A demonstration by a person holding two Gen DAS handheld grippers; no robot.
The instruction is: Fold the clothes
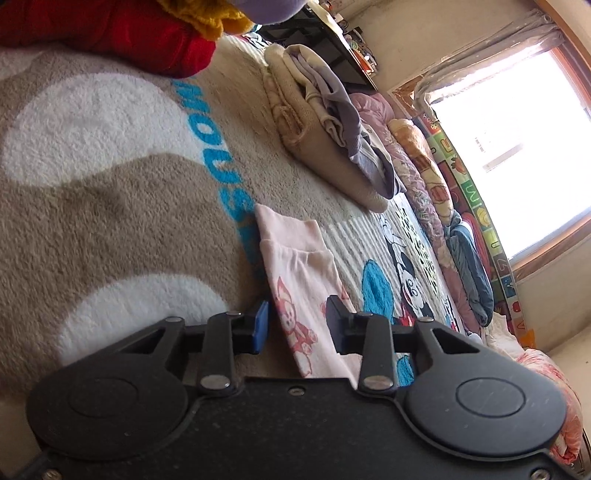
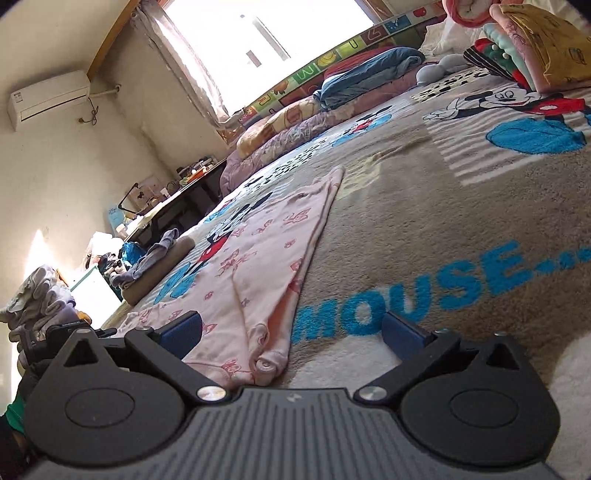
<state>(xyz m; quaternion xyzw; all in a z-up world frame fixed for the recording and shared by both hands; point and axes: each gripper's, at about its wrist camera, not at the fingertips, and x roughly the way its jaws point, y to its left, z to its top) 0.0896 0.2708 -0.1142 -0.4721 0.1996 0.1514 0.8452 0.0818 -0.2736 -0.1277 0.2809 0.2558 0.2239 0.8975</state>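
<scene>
A pale pink child's garment with pink cartoon prints [image 2: 255, 254] lies flat on a Mickey Mouse blanket [image 2: 424, 221]. In the left wrist view the garment [image 1: 299, 273] shows a cuffed end, and my left gripper [image 1: 297, 325] is open with the cloth lying between its blue-padded fingers, not clamped. In the right wrist view my right gripper [image 2: 291, 328] is wide open low over the blanket, and the garment's snap-fastened corner [image 2: 267, 363] lies between its fingers, closer to the left one.
A stack of folded beige and lilac clothes [image 1: 325, 122] sits further along the blanket and also shows in the right wrist view [image 2: 159, 258]. Red and yellow clothes [image 1: 129, 33] lie nearby. Rolled quilts [image 1: 443, 206] line the window wall. Pillows [image 2: 535, 48] lie at the far end.
</scene>
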